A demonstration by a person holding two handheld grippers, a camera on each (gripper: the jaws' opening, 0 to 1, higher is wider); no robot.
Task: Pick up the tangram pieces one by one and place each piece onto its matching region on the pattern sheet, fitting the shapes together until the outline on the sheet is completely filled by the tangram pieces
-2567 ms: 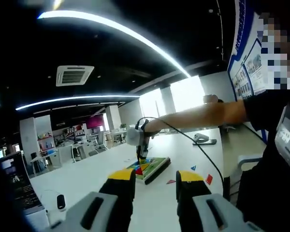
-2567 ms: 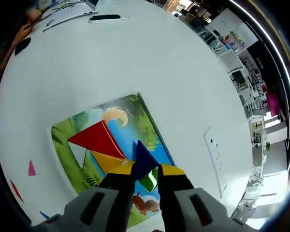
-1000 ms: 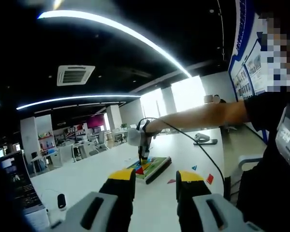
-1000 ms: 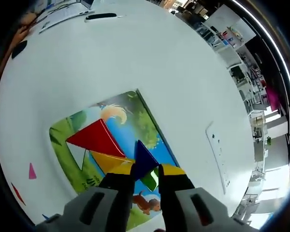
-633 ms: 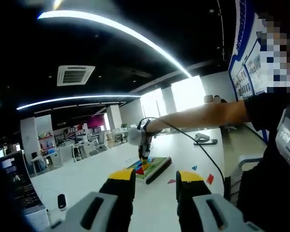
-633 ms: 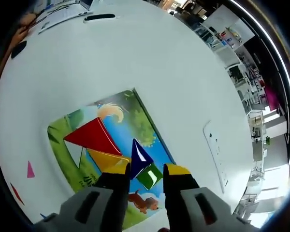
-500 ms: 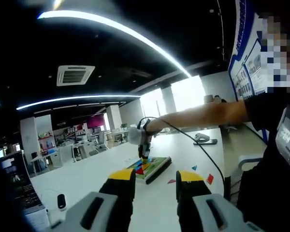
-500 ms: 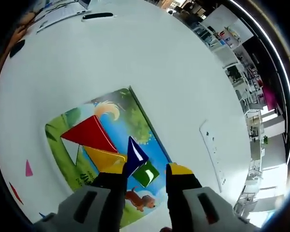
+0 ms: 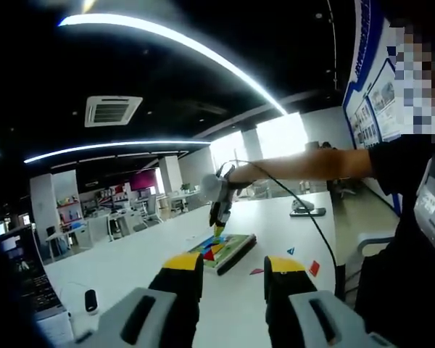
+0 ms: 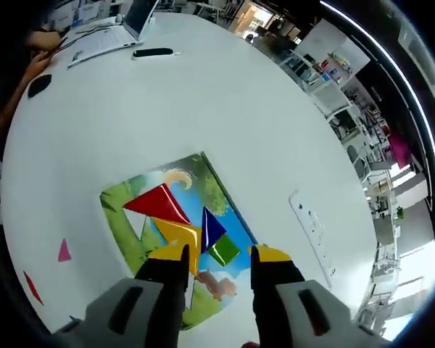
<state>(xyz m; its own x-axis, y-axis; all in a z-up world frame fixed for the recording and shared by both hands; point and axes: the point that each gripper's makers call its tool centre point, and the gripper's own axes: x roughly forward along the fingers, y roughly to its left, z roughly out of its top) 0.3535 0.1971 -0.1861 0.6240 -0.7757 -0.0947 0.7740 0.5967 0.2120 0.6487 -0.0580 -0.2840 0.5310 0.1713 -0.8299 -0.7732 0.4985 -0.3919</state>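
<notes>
Four pieces (red (image 10: 159, 203), yellow (image 10: 178, 233), blue (image 10: 212, 226), green (image 10: 223, 251)) lie on the pattern sheet (image 10: 130, 199) mid-table (image 10: 225, 101); pink triangle (image 10: 64, 251) and red sliver (image 10: 32, 287) lie loose beside it, unplaced; right claw (image 10: 216, 255) hovers above, jaws apart, empty; left claw (image 9: 232, 267) likewise apart, idle.

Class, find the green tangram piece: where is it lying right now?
In the right gripper view, the green piece lies on the pattern sheet, touching the blue triangle, just ahead of the right gripper.
</notes>
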